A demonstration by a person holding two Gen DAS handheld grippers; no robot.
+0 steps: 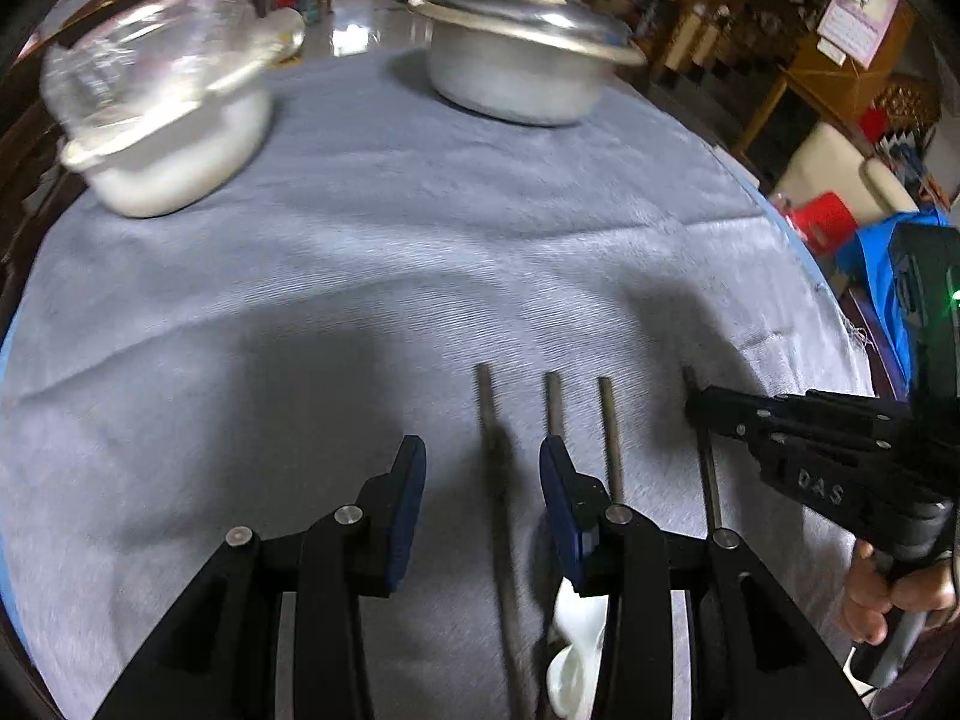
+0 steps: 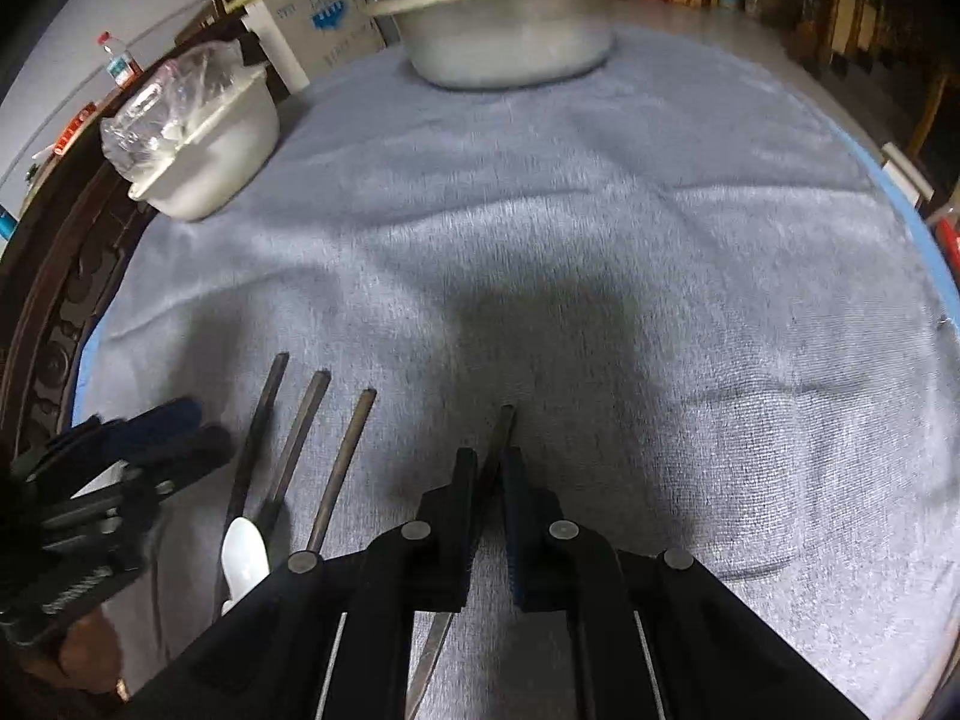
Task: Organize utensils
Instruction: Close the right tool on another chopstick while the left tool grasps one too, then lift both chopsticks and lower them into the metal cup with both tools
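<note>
Right gripper (image 2: 487, 468) clamps the fourth chopstick (image 2: 503, 426) near its top; left gripper (image 1: 483, 462) hangs spread over the first chopstick (image 1: 489, 414). Chopsticks are probably light, stiff, slippery; grip mid-shaft.

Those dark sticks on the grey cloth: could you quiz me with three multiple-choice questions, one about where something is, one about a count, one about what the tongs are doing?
1. Where is the metal pot?
A. at the cloth's far edge
B. between the sticks
C. on the floor

2. How many dark sticks lie on the cloth?
A. two
B. four
C. seven

3. What are the right tongs doing?
A. hanging wide open
B. closing around one stick
C. holding the pot lid

Answers:
1 A, the pot sits far beyond the sticks.
2 B, three lie together and one apart.
3 B, the rightmost stick runs between the nearly closed fingers.
</note>
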